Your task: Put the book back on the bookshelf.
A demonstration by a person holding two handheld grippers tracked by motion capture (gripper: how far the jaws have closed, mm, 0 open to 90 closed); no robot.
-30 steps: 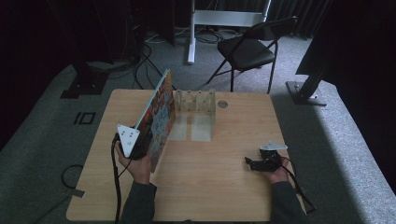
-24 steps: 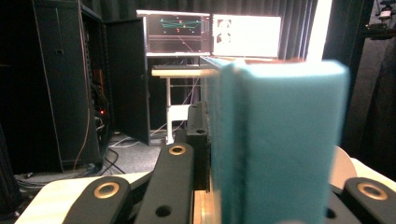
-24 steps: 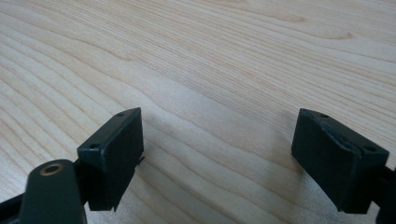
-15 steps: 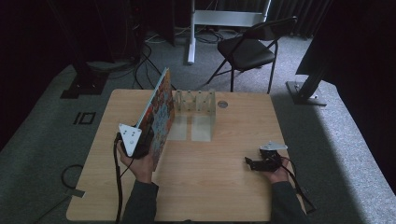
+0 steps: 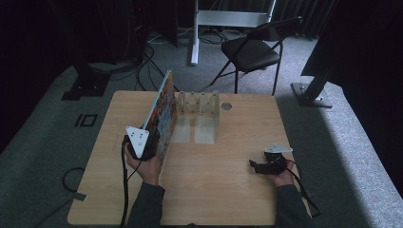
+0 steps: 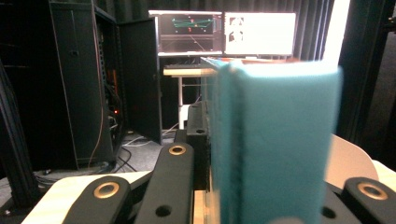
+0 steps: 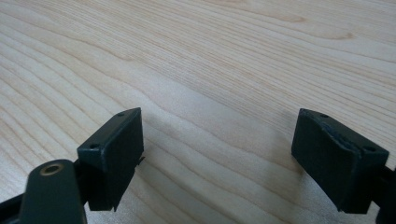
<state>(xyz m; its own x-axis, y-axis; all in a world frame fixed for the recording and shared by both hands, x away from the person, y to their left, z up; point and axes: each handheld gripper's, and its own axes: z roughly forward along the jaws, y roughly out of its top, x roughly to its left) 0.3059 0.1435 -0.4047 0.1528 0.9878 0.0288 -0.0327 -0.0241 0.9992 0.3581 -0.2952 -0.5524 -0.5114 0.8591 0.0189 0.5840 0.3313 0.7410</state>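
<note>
A large flat book (image 5: 164,111) with a busy orange-and-blue cover stands on its edge on the left half of the wooden table (image 5: 228,194), leaning to the left. My left gripper (image 5: 153,146) is shut on its near end. In the left gripper view the book's teal spine (image 6: 275,140) rises close up between the black jaws of the left gripper (image 6: 275,191). My right gripper (image 5: 255,166) rests low over the table at the front right. Its jaws stand wide apart, with nothing between them but bare wood under the right gripper (image 7: 219,154).
A clear plastic rack (image 5: 197,102) with upright dividers stands at the back middle of the table, a small round disc (image 5: 226,106) beside it. A folding chair (image 5: 254,50) and cables lie beyond the far edge. Monitors (image 6: 224,32) glow ahead of the left gripper.
</note>
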